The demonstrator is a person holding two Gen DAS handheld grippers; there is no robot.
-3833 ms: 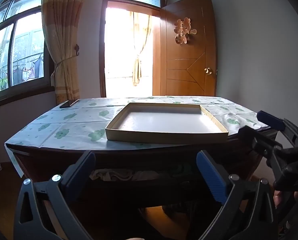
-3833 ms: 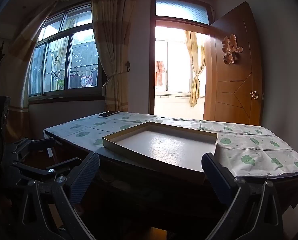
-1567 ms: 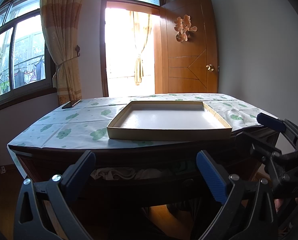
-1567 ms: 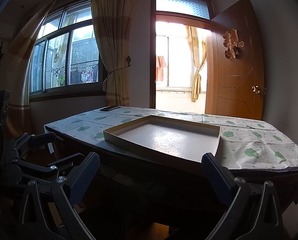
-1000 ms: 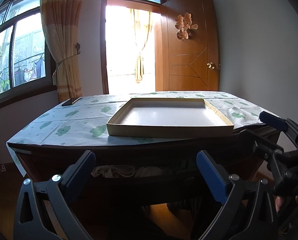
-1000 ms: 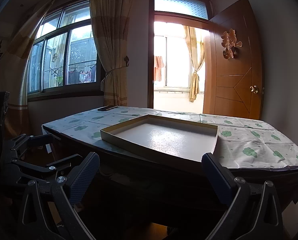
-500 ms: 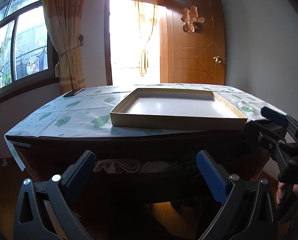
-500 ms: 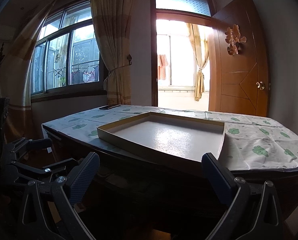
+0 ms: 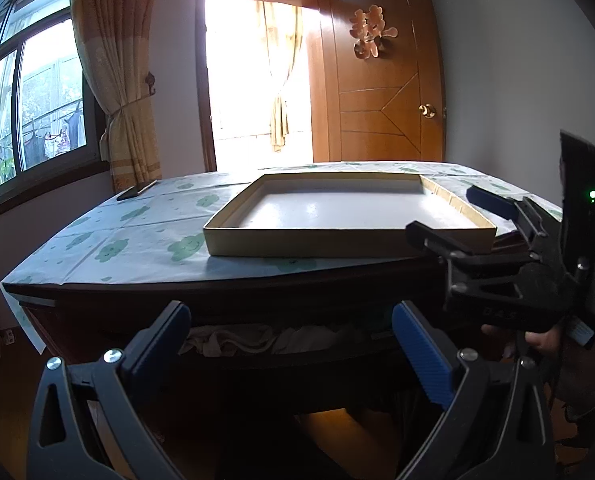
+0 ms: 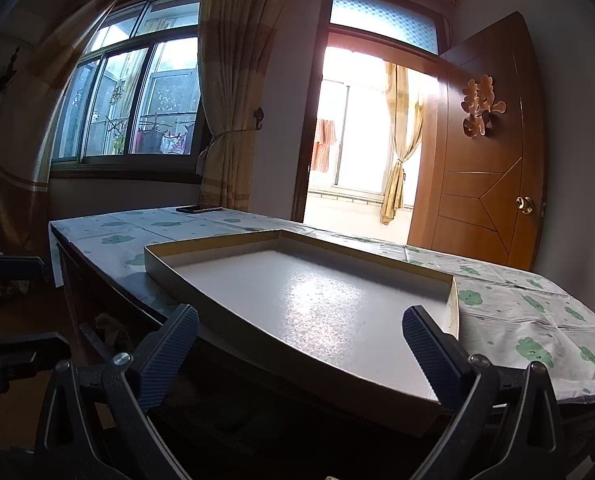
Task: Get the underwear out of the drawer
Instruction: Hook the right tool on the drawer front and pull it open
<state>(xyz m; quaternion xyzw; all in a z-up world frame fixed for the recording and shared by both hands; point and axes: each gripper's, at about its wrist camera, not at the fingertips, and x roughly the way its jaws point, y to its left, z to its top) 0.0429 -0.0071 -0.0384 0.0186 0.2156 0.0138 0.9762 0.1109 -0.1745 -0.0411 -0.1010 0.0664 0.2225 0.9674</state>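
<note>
The left gripper (image 9: pixel 289 344) is held wide open, empty, in front of the drawer (image 9: pixel 297 356) that is pulled out under the edge of the bench (image 9: pixel 137 280). Crumpled pale underwear (image 9: pixel 233 340) is seen lying inside the drawer, between the two blue pads and beyond them, not touched by either. The right gripper (image 10: pixel 297 344) is likewise spread open with nothing in it, and is raised to bench height, just beside the near right corner of a shallow cardboard tray (image 9: pixel 449 242). In the left view this gripper is seen from the side, held by a hand (image 9: pixel 545 344), with a green light lit on its body; raised letters on its frame are too blurred to be read.

The bench is covered by a pale cloth (image 9: pixel 121 236) printed with green clouds, and the tray rests on it near the front edge. A dark flat object (image 9: pixel 136 191), possibly a phone, is laid at the far left corner. Behind, a tied-back curtain (image 9: pixel 117 80), a window (image 10: pixel 137 104), a bright doorway (image 9: pixel 253 80) and an open wooden door (image 9: pixel 381 92) bearing a pale decorative character cut-out (image 9: pixel 371 38) are visible.
</note>
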